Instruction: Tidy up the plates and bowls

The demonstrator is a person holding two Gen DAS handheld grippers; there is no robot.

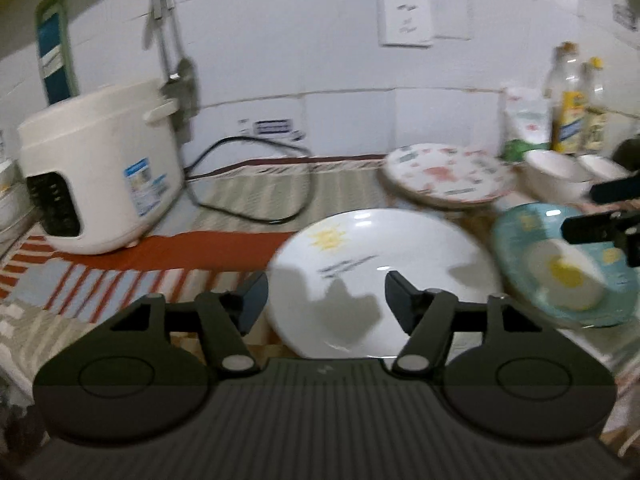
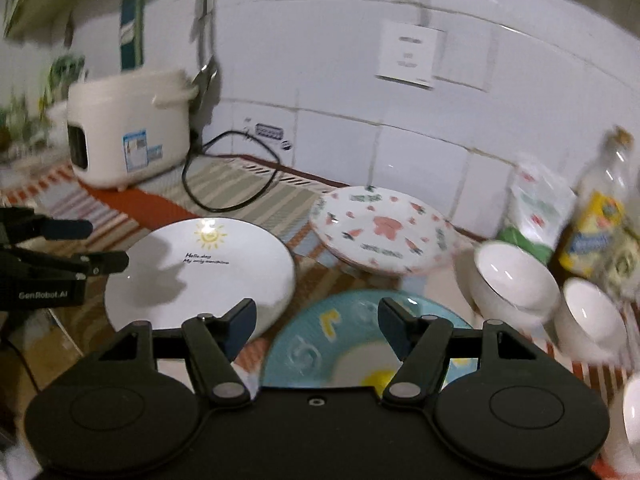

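1. Left wrist view: the left tongs (image 1: 326,300) are being held open with nothing between the pads, just above the near rim of the white sun plate (image 1: 380,276), which is lying flat on the worktop (image 1: 248,196) directly ahead. To the right of these tongs the blue egg plate (image 1: 560,268) is being seen tilted and blurred, with the right tongs (image 1: 588,210) over it.
2. Same view, surroundings: a rice cooker (image 1: 100,172) and its black cable (image 1: 256,184) are being left far ahead on the left, clear of the plates. A patterned plate (image 1: 446,176) and white bowls (image 1: 556,176) are standing ahead on the right, before bottles (image 1: 568,108).
3. Right wrist view: the right tongs (image 2: 316,322) are being held open and empty above the blue egg plate (image 2: 320,348), which is lying just under them.
4. Judgement: a plate should be taken by its rim, low and level, and stacked by size. The bowls and bottles close on the right are likely to be knocked by a wide swing.
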